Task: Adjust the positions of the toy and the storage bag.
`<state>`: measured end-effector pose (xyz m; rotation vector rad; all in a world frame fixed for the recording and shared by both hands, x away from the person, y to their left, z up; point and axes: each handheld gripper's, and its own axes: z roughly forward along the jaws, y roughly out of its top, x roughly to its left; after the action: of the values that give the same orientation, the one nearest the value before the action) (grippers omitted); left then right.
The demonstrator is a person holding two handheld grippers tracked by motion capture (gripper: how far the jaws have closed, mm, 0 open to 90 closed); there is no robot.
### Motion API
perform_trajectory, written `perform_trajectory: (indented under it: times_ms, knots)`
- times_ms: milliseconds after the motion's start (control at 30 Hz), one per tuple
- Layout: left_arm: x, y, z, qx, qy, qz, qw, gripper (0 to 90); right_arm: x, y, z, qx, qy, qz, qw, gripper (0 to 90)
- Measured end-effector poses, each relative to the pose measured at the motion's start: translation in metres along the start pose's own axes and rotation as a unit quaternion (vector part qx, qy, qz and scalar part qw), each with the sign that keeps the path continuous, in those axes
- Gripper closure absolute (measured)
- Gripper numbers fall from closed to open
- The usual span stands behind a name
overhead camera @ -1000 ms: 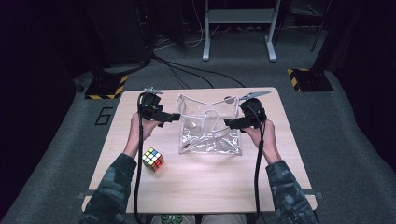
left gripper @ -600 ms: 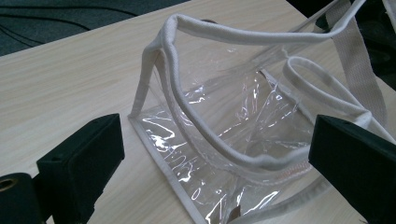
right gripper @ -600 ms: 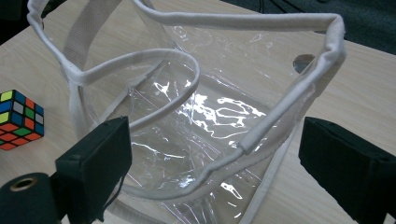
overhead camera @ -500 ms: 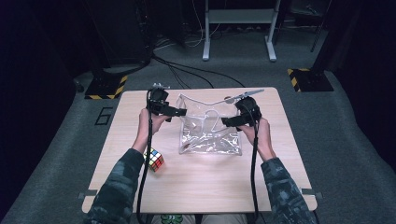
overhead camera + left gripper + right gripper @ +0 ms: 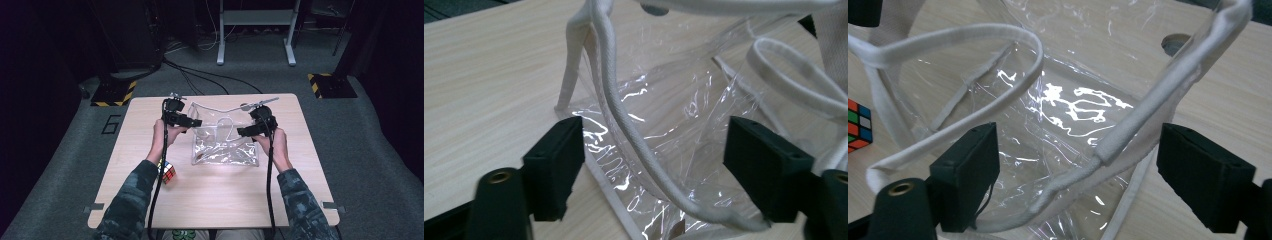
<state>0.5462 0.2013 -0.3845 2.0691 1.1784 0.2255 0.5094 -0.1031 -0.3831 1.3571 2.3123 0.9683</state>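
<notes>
A clear plastic bag (image 5: pixel 225 147) with white cord trim and handles stands open on the wooden table (image 5: pixel 210 200). My left gripper (image 5: pixel 192 121) is at the bag's left rim and my right gripper (image 5: pixel 245 131) at its right rim. In the left gripper view, the white trim (image 5: pixel 611 100) and clear film run between the jaws of the left gripper (image 5: pixel 656 150). These jaws have just been closing, and the pads stand apart from the trim. The right gripper (image 5: pixel 1080 170) straddles the other trimmed edge (image 5: pixel 1143 115), its jaws also just closing without pressing on it.
A colour cube (image 5: pixel 167 172) lies on the table beside the left forearm, also at the edge of the right gripper view as the cube (image 5: pixel 858 125). A white handle loop (image 5: pixel 973 37) arches inside the bag. Cables and metal stand legs (image 5: pixel 255 35) lie beyond the table's far edge.
Both grippers have moved inward and down onto the bag's upper rims. Their jaws stand narrower than before. The bag and cube have stayed put.
</notes>
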Motion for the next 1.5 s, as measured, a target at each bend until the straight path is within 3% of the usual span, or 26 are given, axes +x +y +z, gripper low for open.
perform_trajectory:
  times_ms: [133, 300, 433, 600, 900, 1133, 1167, 1333, 1500]
  knots:
    - [-0.001, -0.003, 0.002, 0.005, -0.001, -0.003, 1.0, 41.1, -0.002, -0.003, 0.003, 0.004, -0.003, 0.008, 1.0, 26.7]
    - [-0.005, -0.006, 0.005, 0.018, 0.032, 0.01, 0.9993, 57.3, -0.002, -0.003, 0.004, 0.01, -0.001, 0.004, 0.9999, 43.9]
    - [-0.005, -0.011, 0.006, 0.02, 0.047, 0.016, 0.9985, 70.8, -0.001, -0.006, 0.007, 0.021, -0.017, -0.006, 0.9996, 56.8]
    - [-0.01, -0.013, 0.007, 0.028, 0.084, 0.043, 0.9951, 85.2, -0.001, -0.009, 0.011, 0.03, -0.033, -0.012, 0.9989, 78.1]
    - [-0.008, -0.014, 0.002, 0.03, 0.092, 0.06, 0.9935, 89.2, -0.001, -0.009, 0.009, 0.022, -0.062, -0.031, 0.9974, 89.3]
    - [-0.008, -0.01, -0.012, 0.034, 0.117, 0.09, 0.9884, 89.5, -0.008, -0.004, -0.002, 0.017, -0.073, -0.027, 0.9968, 89.8]
    - [-0.006, -0.009, -0.014, 0.039, 0.132, 0.097, 0.9857, 89.4, -0.009, -0.004, -0.003, 0.015, -0.074, -0.029, 0.9967, 89.8]
    - [0.007, -0.01, -0.023, 0.039, 0.134, 0.09, 0.9861, 89.5, -0.02, -0.003, -0.013, 0.008, -0.069, -0.006, 0.9976, 89.9]
    - [0.017, -0.008, -0.031, 0.044, 0.147, 0.095, 0.9836, 89.6, -0.03, -0.004, -0.015, 0.007, -0.067, 0.012, 0.9977, 89.9]
